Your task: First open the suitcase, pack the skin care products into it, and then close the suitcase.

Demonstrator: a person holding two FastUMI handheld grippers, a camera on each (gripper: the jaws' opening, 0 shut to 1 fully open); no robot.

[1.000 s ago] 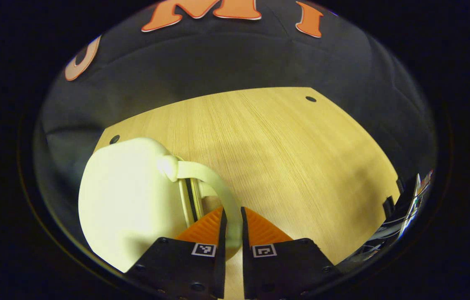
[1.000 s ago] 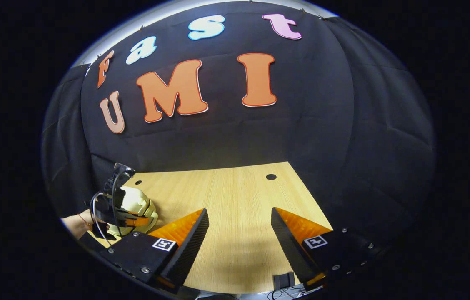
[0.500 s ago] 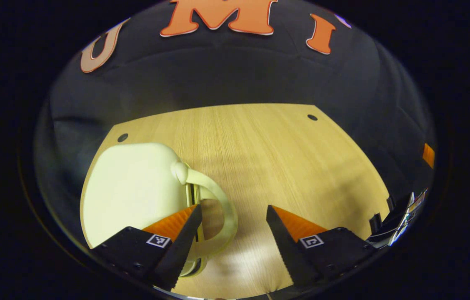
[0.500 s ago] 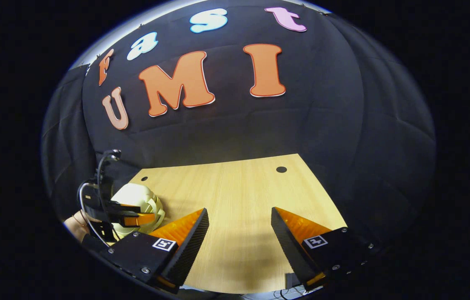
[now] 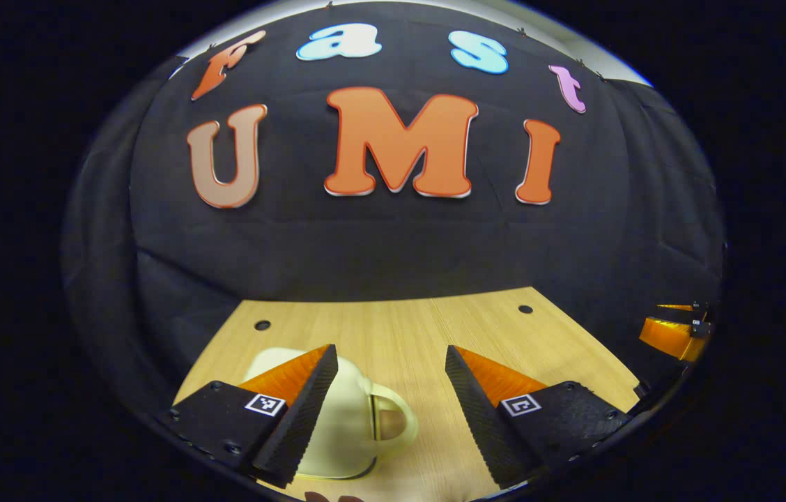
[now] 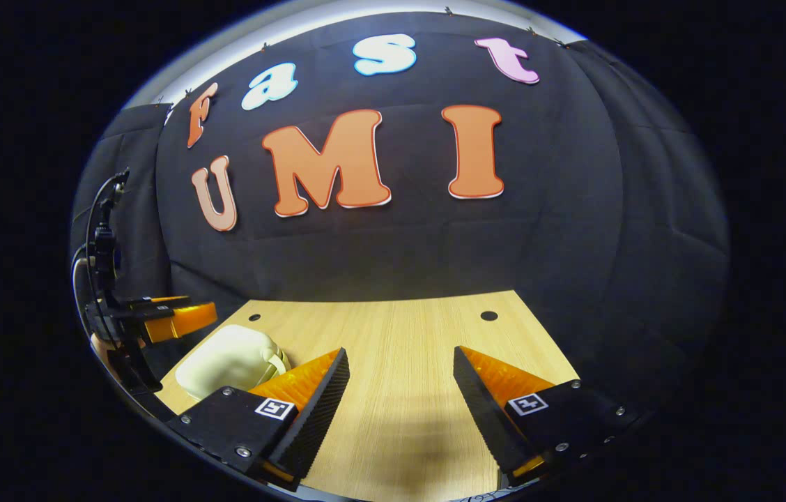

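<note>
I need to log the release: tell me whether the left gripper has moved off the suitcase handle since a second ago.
Yes. The left gripper has opened, let go and risen away from the suitcase, which lies closed on the table.

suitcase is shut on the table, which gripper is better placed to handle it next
Left, probably. The suitcase lies right under the open left gripper, handle between its jaws. The right gripper, also open, sits over bare table, farther off.
</note>
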